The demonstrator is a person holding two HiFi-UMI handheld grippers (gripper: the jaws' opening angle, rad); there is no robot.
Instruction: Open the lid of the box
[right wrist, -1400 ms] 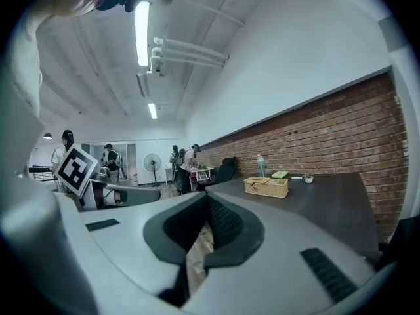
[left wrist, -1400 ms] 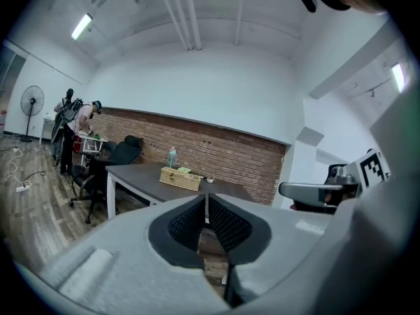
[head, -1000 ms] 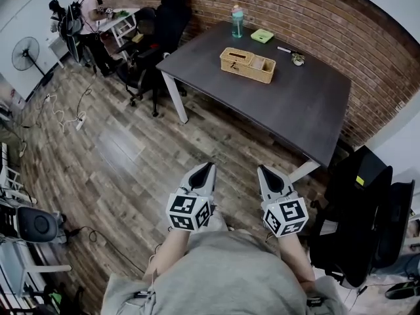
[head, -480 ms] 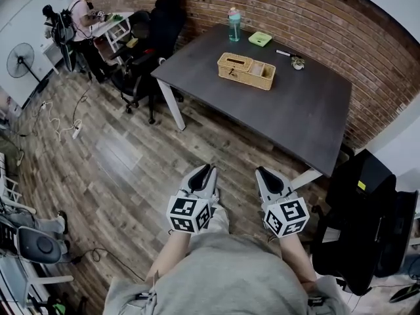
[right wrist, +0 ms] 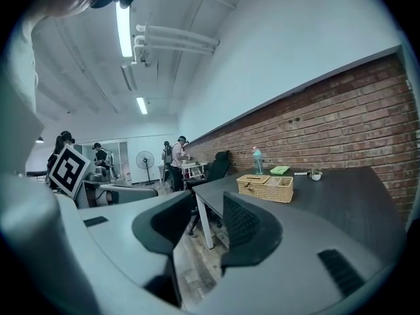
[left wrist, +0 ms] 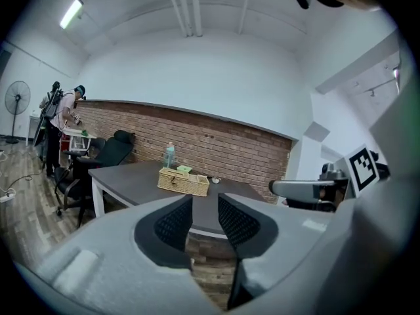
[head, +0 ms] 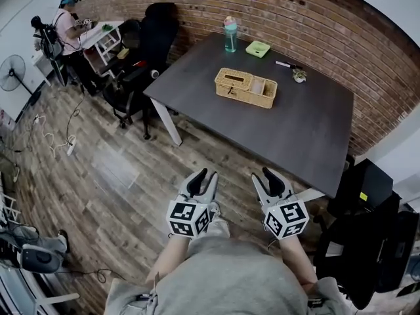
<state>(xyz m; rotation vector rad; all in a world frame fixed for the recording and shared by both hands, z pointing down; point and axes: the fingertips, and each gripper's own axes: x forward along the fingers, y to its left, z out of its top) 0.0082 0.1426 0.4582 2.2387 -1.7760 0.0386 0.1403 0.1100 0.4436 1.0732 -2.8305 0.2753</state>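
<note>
A woven wicker box (head: 245,88) stands on the far half of a dark table (head: 295,130); its lid (head: 233,79) lies flat over the box's left part, and the right part is uncovered. The left gripper view shows the box (left wrist: 183,182) far ahead, and so does the right gripper view (right wrist: 266,187). Both grippers hover over the wooden floor close to the person's body, well short of the table. My left gripper (head: 203,175) (left wrist: 205,215) is open and empty. The jaws of my right gripper (head: 265,174) (right wrist: 207,222) are opening, with nothing between them.
A teal bottle (head: 230,33), a green pad (head: 258,48), a pen (head: 283,64) and a small pot (head: 299,75) sit behind the box. Black office chairs (head: 141,51) stand at the table's left, and another (head: 361,222) at right. A person (head: 65,18) works at a far desk, near a fan (head: 12,71).
Both grippers' jaws have parted from a closed point. The table and box have slid lower in the head view, as if the person has come closer.
</note>
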